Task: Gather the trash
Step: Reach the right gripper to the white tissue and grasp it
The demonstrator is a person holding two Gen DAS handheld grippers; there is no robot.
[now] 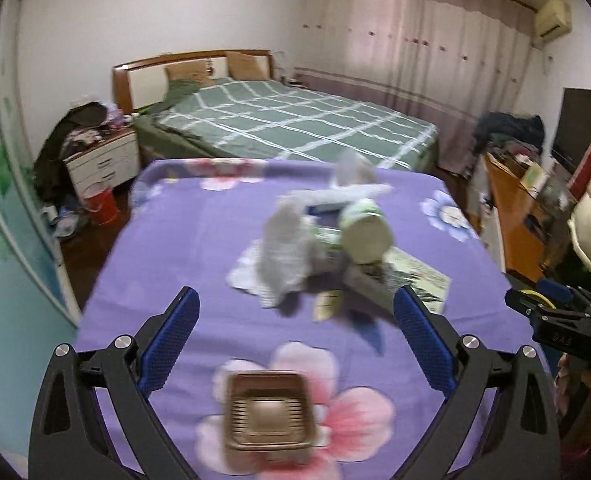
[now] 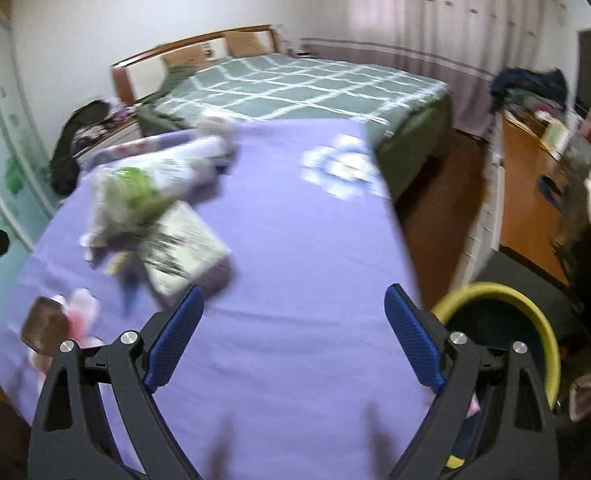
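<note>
A heap of trash (image 1: 327, 240) lies mid-table on the purple flowered cloth (image 1: 199, 240): crumpled tissue, a green-and-white cup, a flat printed packet, wrappers. A brown plastic tray (image 1: 269, 416) lies nearer, between the fingers of my left gripper (image 1: 295, 300), which is open and empty above the cloth. My right gripper (image 2: 293, 296) is open and empty over bare cloth (image 2: 295, 240), right of the heap (image 2: 155, 216). The brown tray (image 2: 43, 328) shows at the far left. A yellow-rimmed bin (image 2: 507, 332) stands beside the table at the right.
A green checked bed (image 1: 295, 120) stands behind the table. A nightstand (image 1: 103, 160) with clothes and a red bucket (image 1: 101, 204) are at the left. A wooden desk (image 1: 523, 208) with clutter is at the right. My right gripper's body (image 1: 555, 316) shows at the right edge.
</note>
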